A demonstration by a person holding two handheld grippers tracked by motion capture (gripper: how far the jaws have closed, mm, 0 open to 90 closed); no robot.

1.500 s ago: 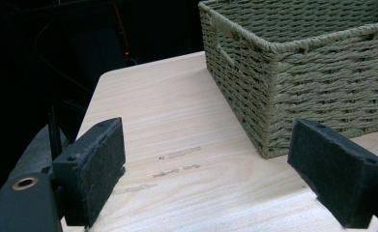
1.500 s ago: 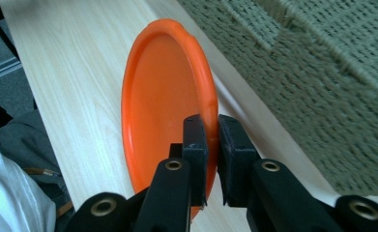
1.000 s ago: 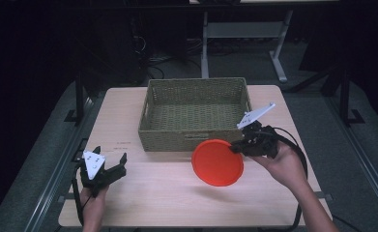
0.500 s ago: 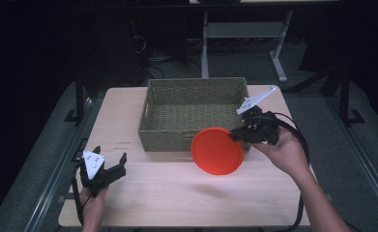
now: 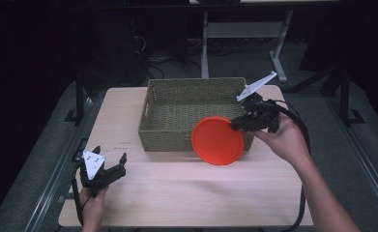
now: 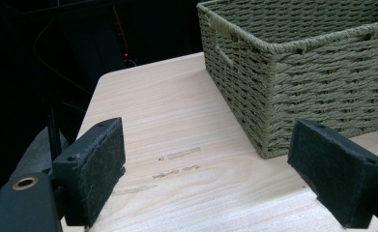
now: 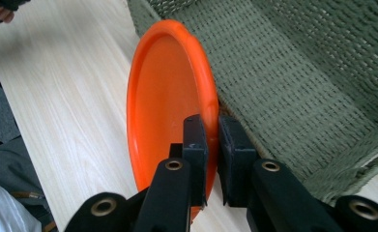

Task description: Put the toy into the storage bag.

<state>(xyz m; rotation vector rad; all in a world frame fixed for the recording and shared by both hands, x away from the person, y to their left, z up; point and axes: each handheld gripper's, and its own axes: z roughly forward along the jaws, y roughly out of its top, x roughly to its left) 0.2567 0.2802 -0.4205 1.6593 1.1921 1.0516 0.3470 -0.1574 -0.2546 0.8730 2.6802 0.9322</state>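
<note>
Lit from overhead, falling brightly on the pale table (image 5: 177, 193) and leaving the surrounding room near black. Soft, faint shadow beneath the orange plate (image 5: 217, 140). High view slightly grainy and soft. Gripper views sharper on the woven basket (image 6: 312, 72), with mild glare on wood at far left of the right gripper view.

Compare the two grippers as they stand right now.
The left gripper is open and holds nothing; the right gripper is shut on the round orange plastic plate. The left sits low near the table's front; the right is raised beside the woven green basket. Both have black fingers.
</note>
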